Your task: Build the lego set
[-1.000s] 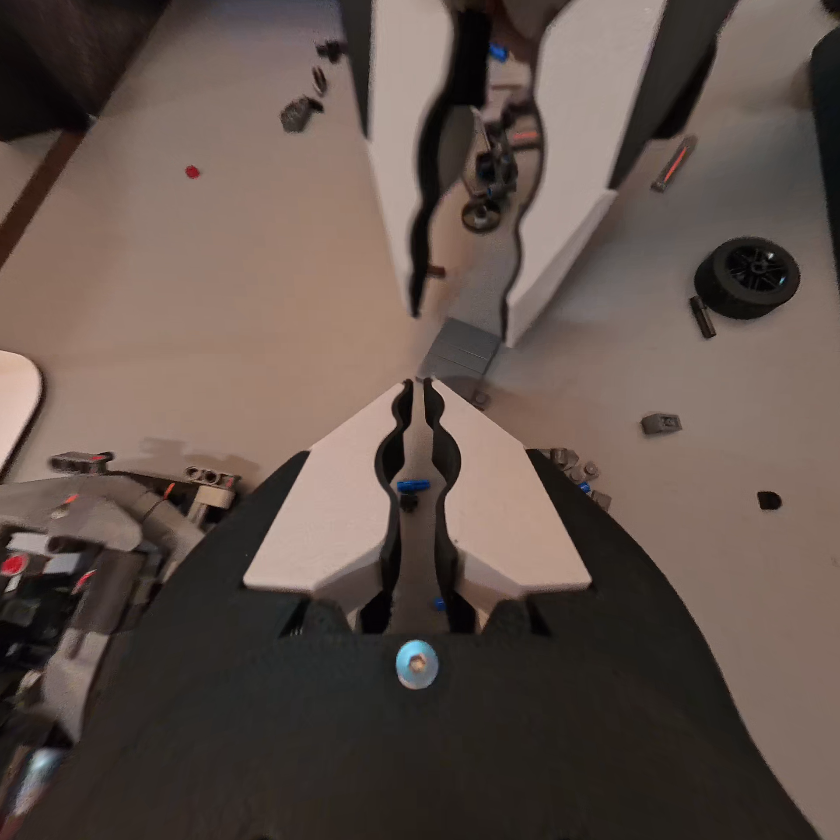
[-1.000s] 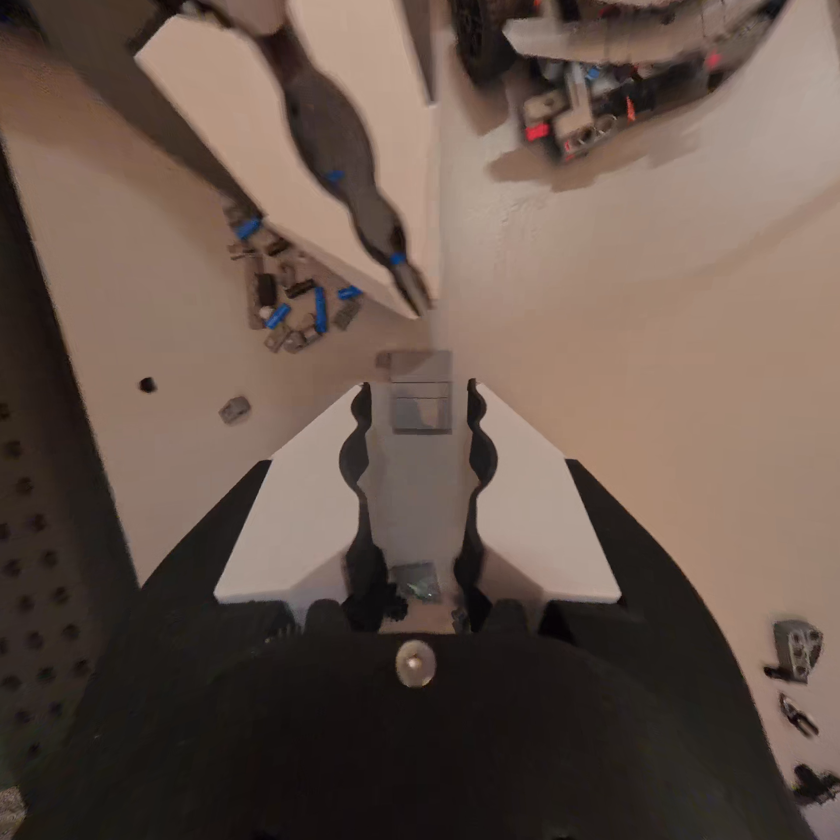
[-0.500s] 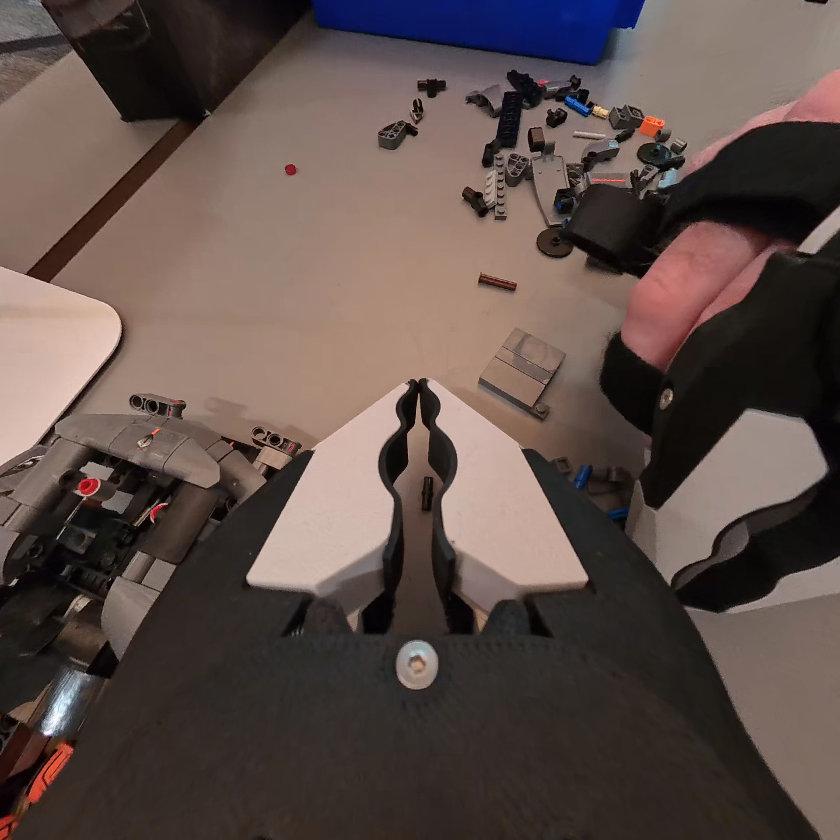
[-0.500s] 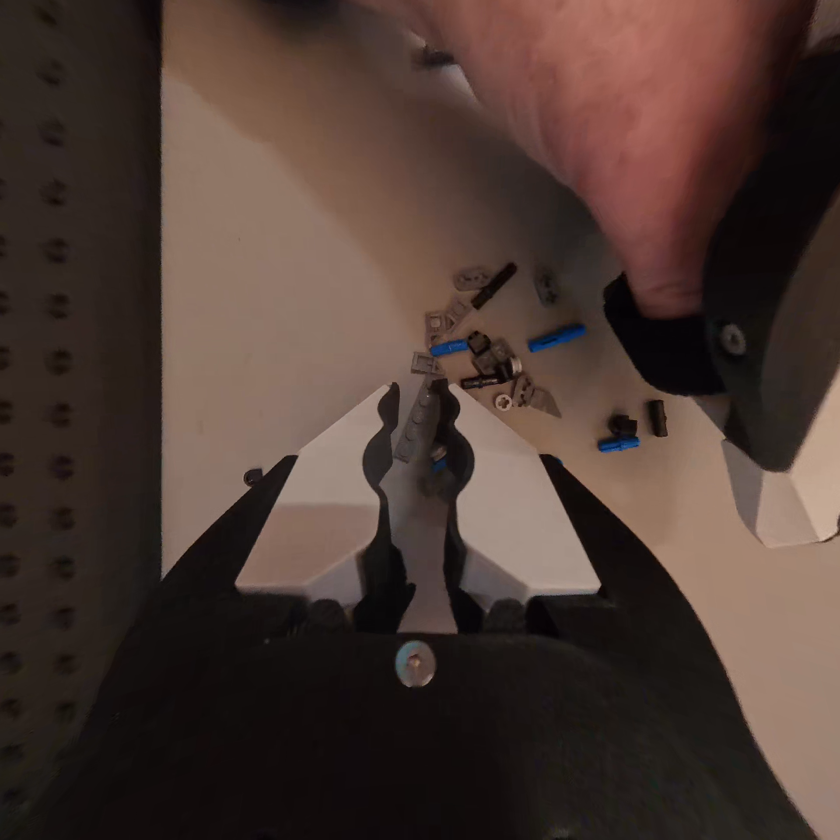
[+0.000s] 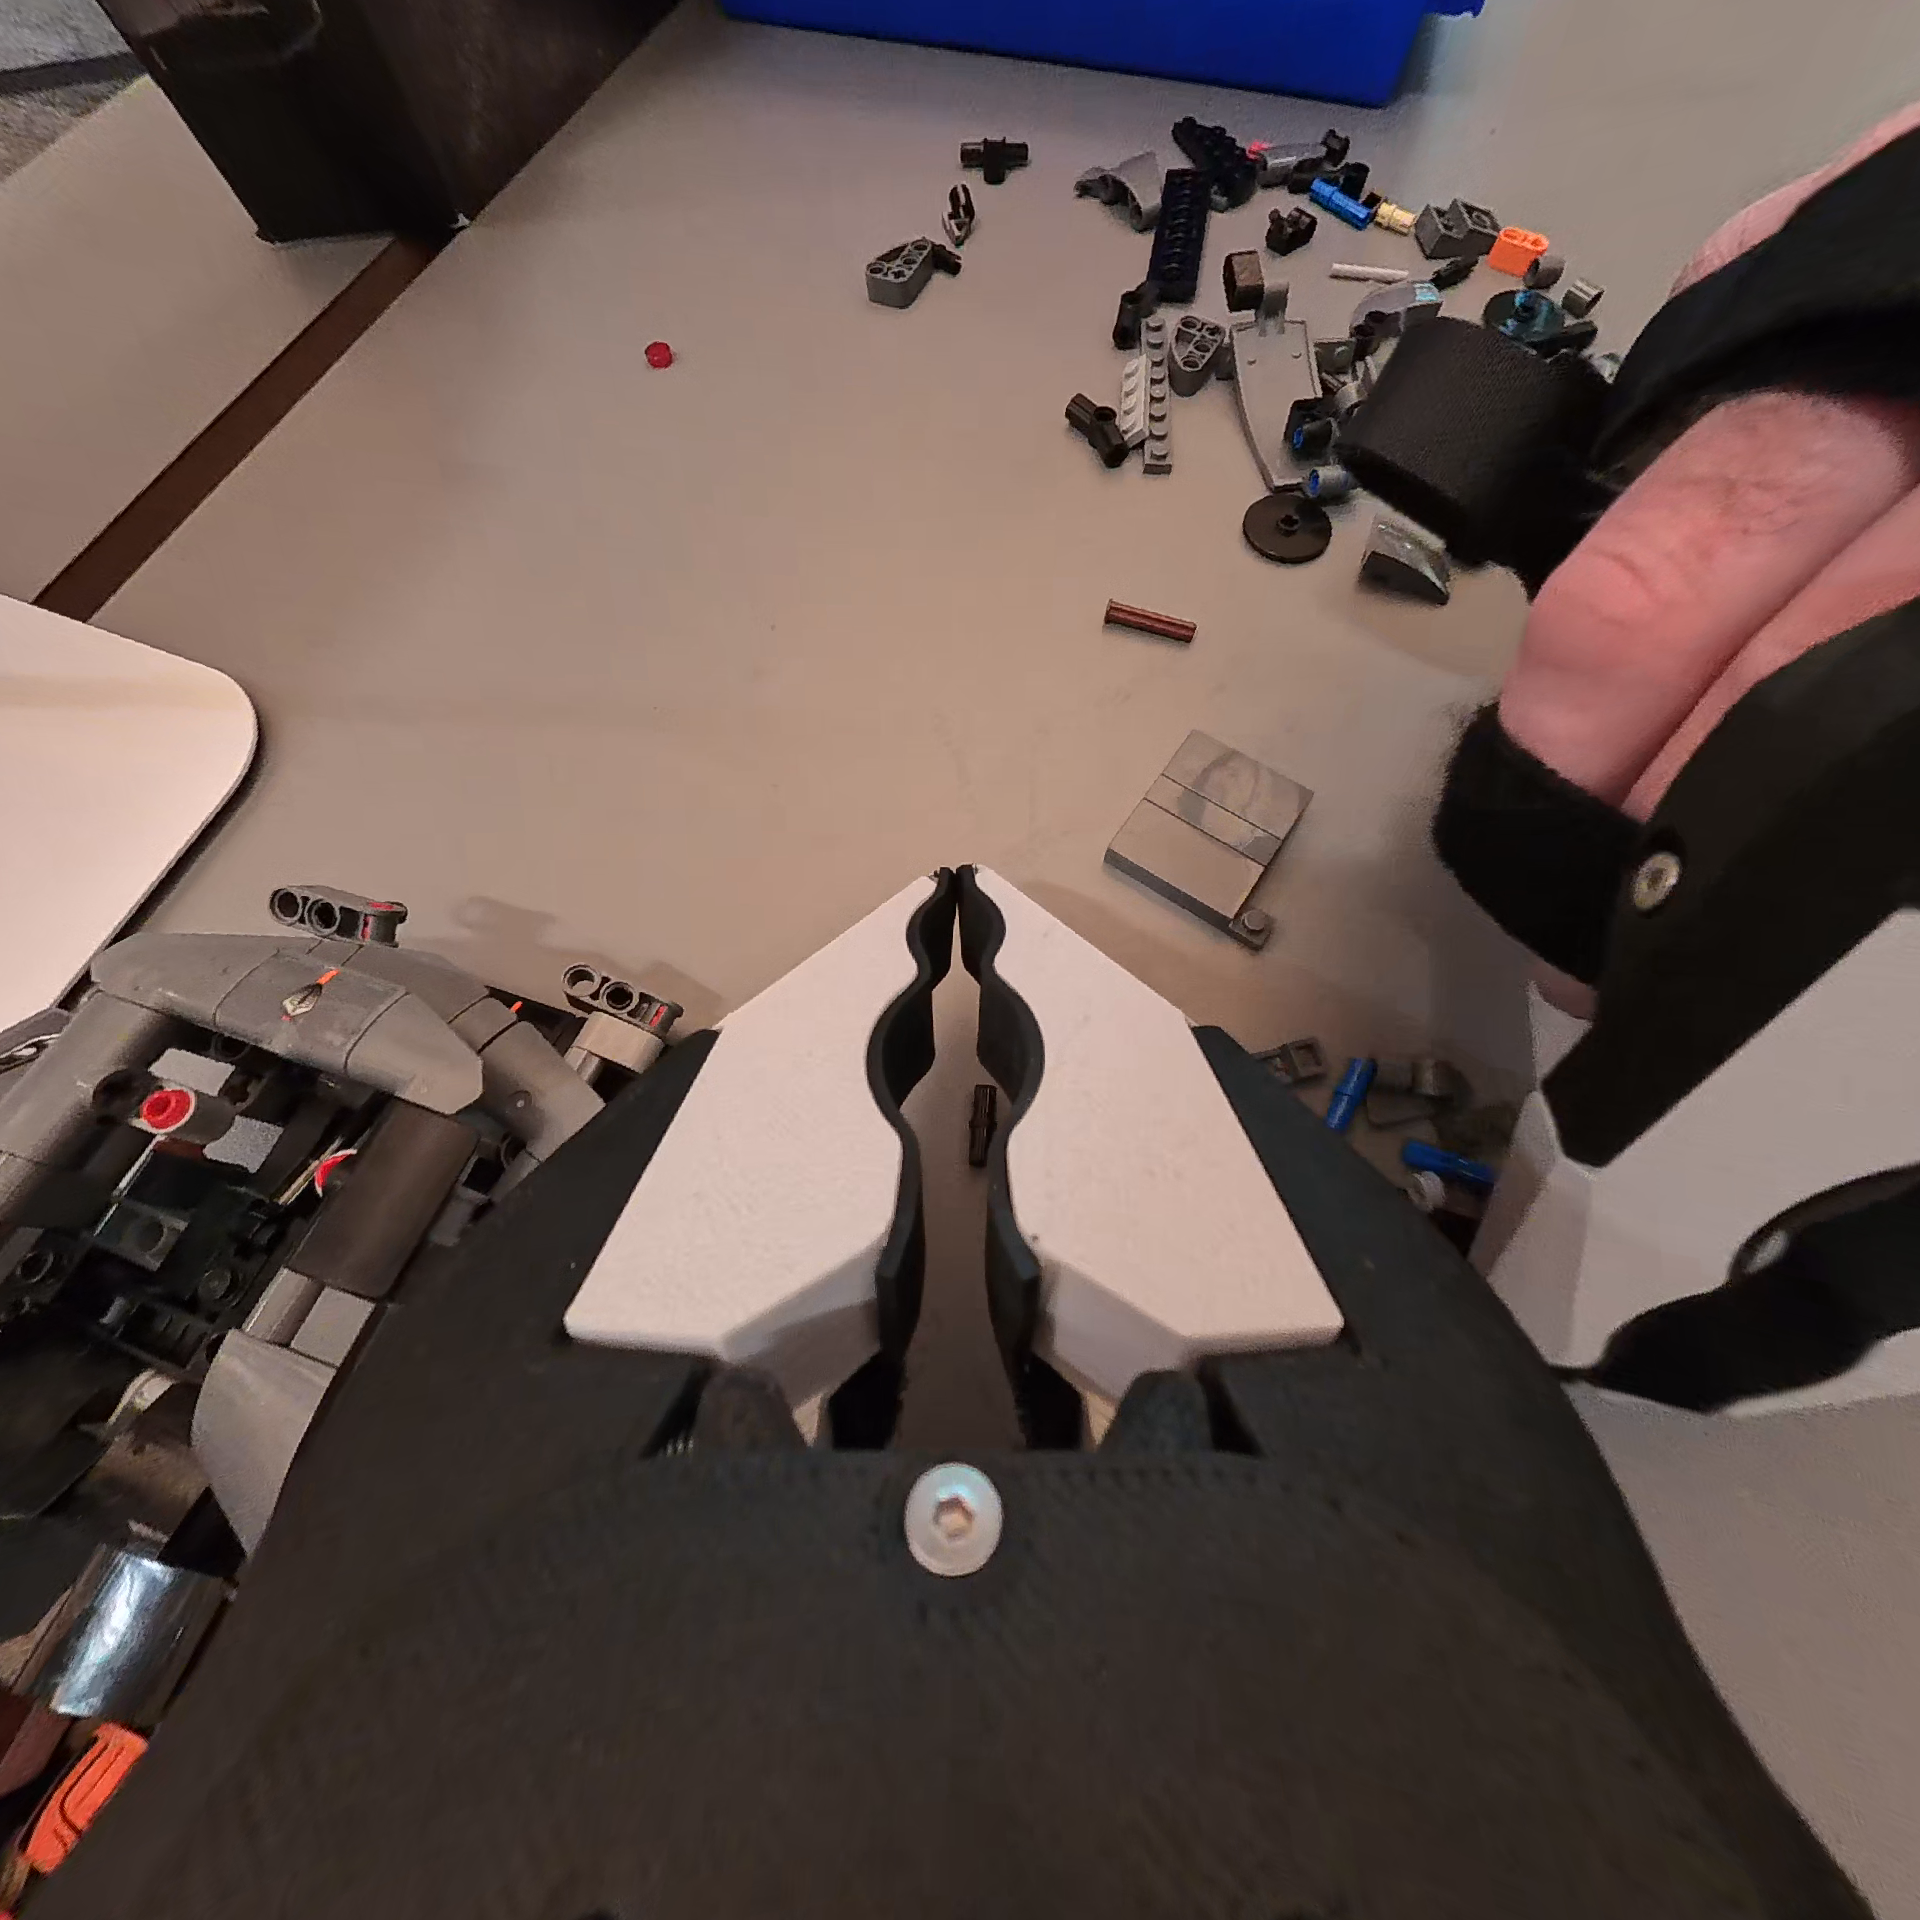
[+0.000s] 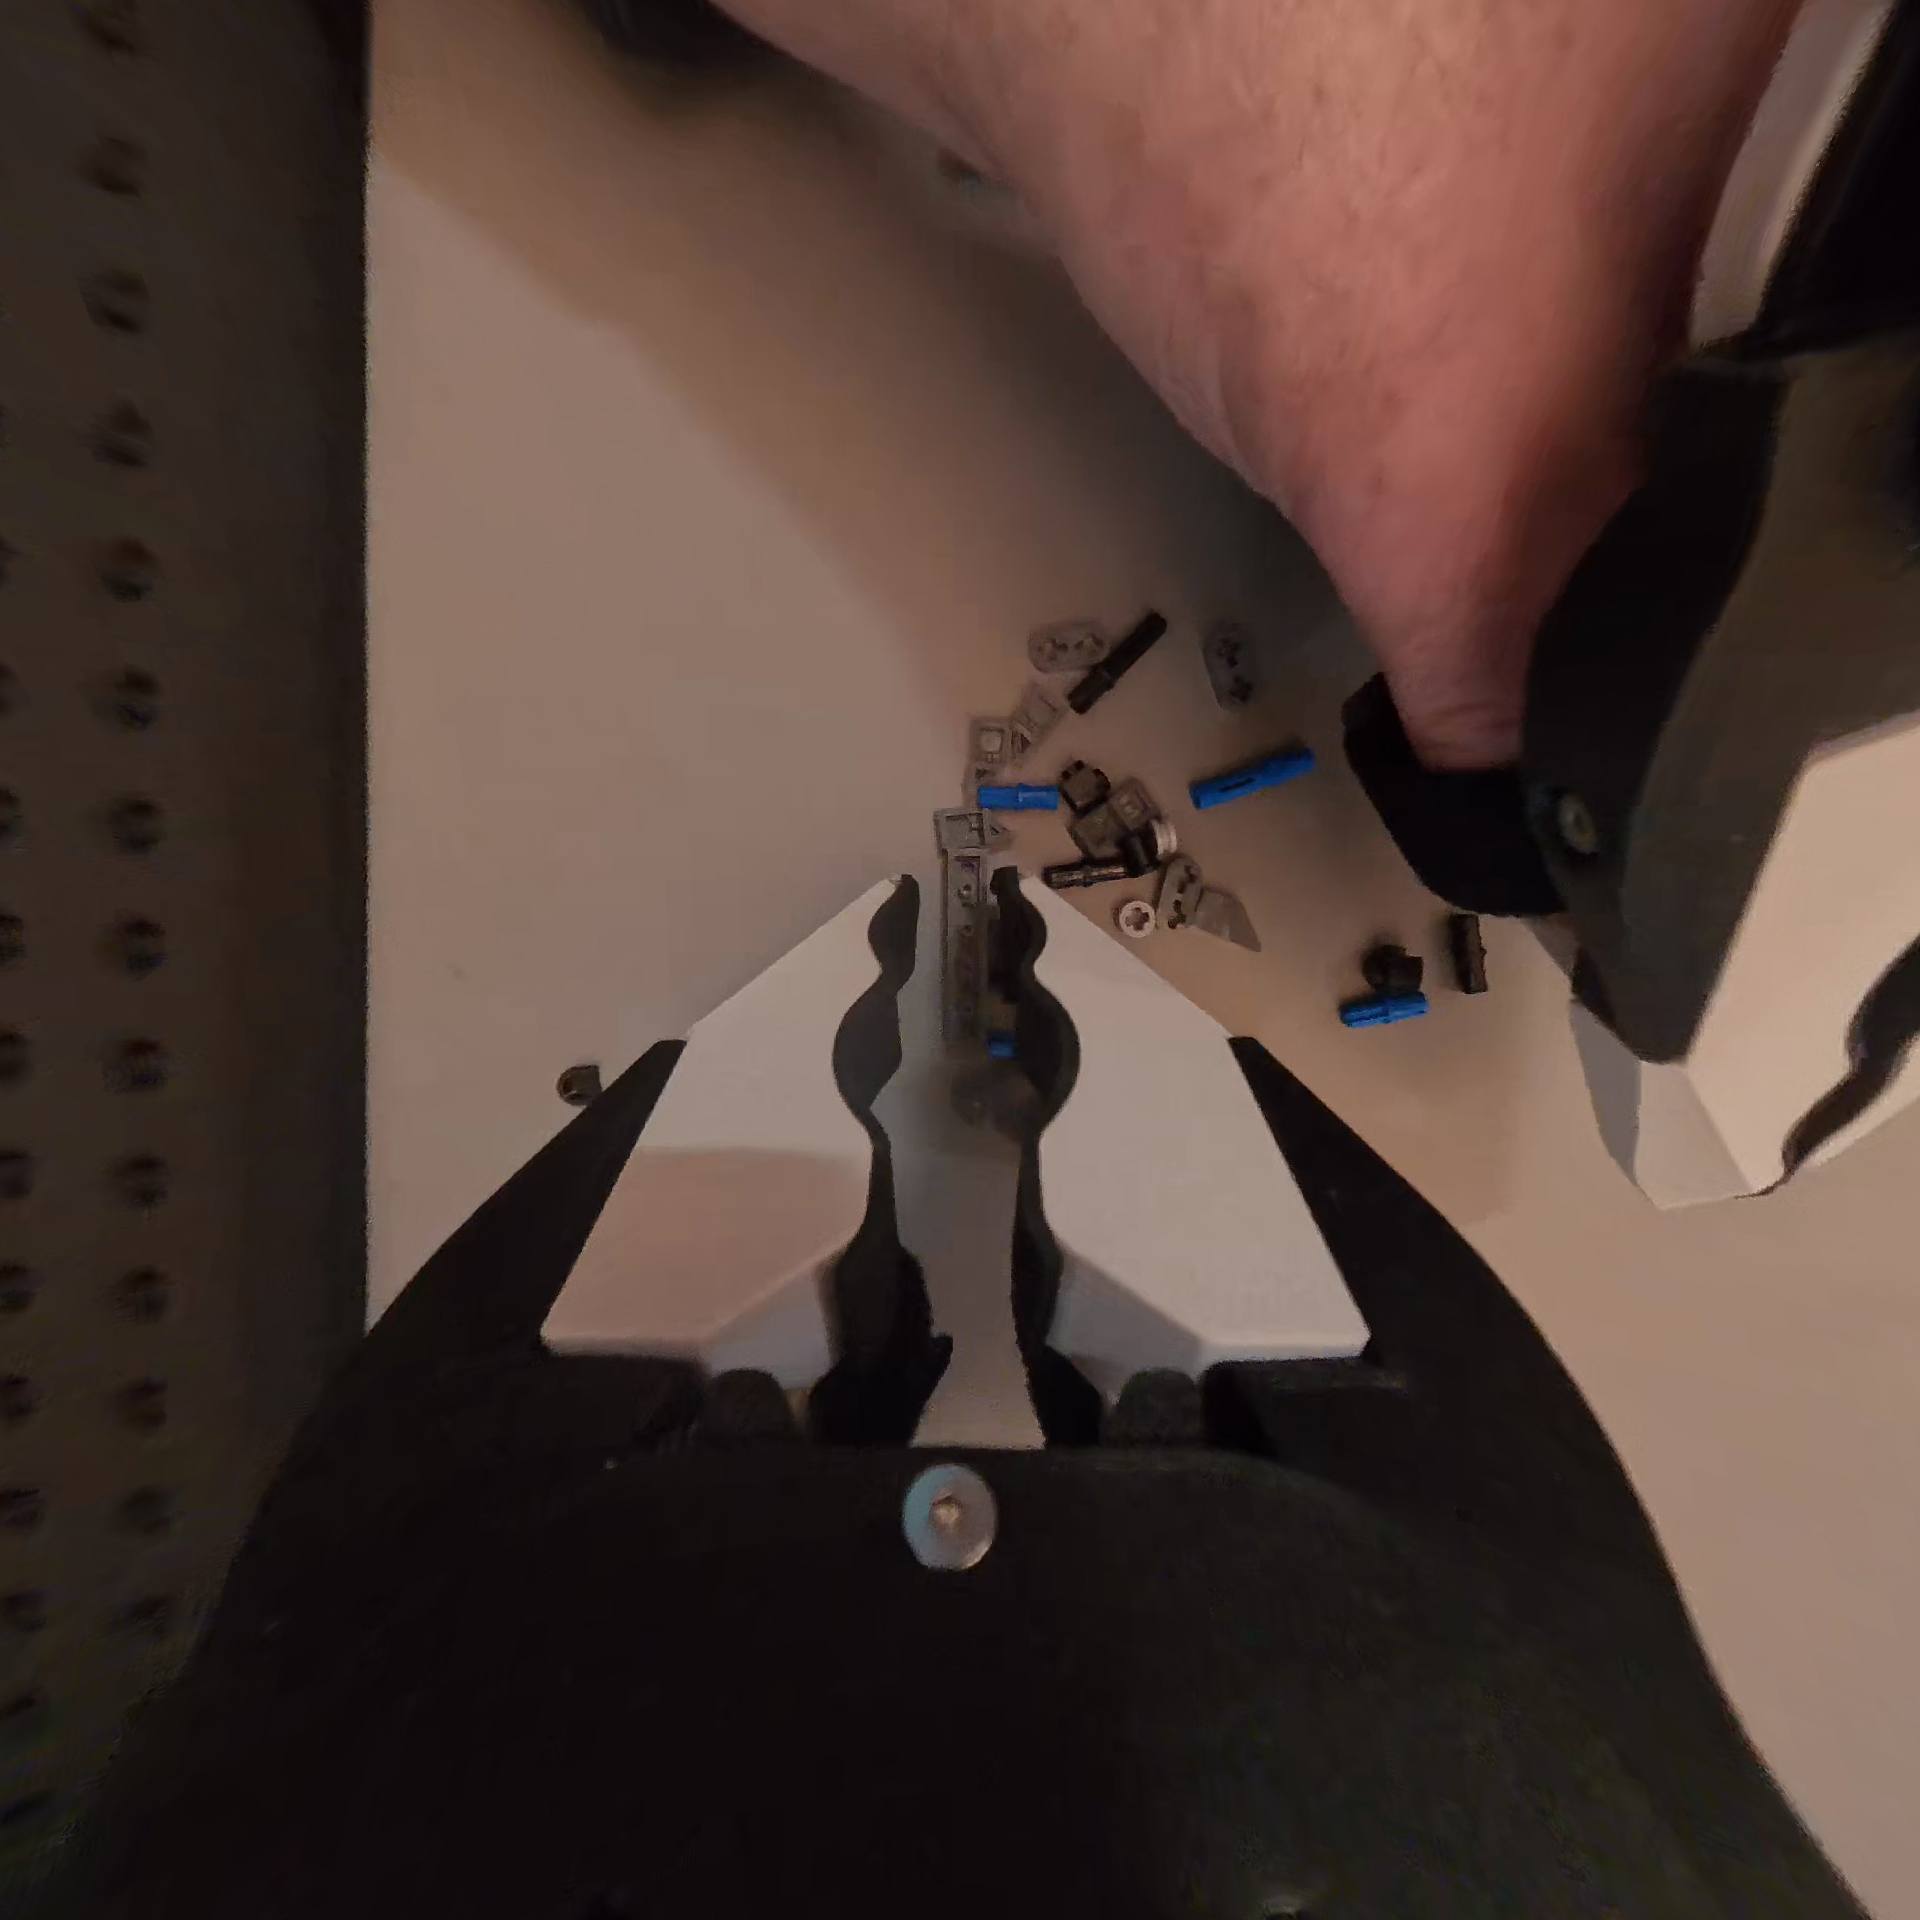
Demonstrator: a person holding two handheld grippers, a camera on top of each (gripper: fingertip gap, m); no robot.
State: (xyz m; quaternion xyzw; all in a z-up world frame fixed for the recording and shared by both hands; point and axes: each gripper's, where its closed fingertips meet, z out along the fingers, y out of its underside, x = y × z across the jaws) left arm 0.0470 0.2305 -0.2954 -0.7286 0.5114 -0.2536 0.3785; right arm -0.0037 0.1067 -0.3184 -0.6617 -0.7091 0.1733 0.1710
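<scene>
My left gripper (image 5: pixel 956 875) is shut with nothing visible between its tips, above the grey table. A small black pin (image 5: pixel 980 1124) lies on the table below its jaws. The part-built grey Lego car (image 5: pixel 270 1049) sits to its left. A flat grey tile assembly (image 5: pixel 1205 826) lies just ahead to the right. My right gripper (image 6: pixel 953 883) points down at a small pile of blue pins and grey bits (image 6: pixel 1112 821), its jaws a narrow gap apart. A long grey plate (image 6: pixel 964 961) lies in that gap, near the right finger. The hand-held right gripper also shows in the left wrist view (image 5: pixel 1704 935).
A larger spread of loose parts (image 5: pixel 1247 301) lies far right, before a blue bin (image 5: pixel 1091 31). A brown axle (image 5: pixel 1149 621) and a red stud (image 5: pixel 658 354) lie apart. A white board (image 5: pixel 94 769) is at left. A dark perforated panel (image 6: pixel 156 727) borders the table. About 12 cm separates my left fingertips from my right. My left gripper's tips are some 5 cm from the small black pin (image 5: pixel 980 1124). Seen from the right wrist view (image 6: pixel 1472 945) as well.
The right gripper left the grey tile assembly, moved over the small pile and narrowed its jaws. The left gripper drew back and stayed shut. Little has moved in the last half second.
</scene>
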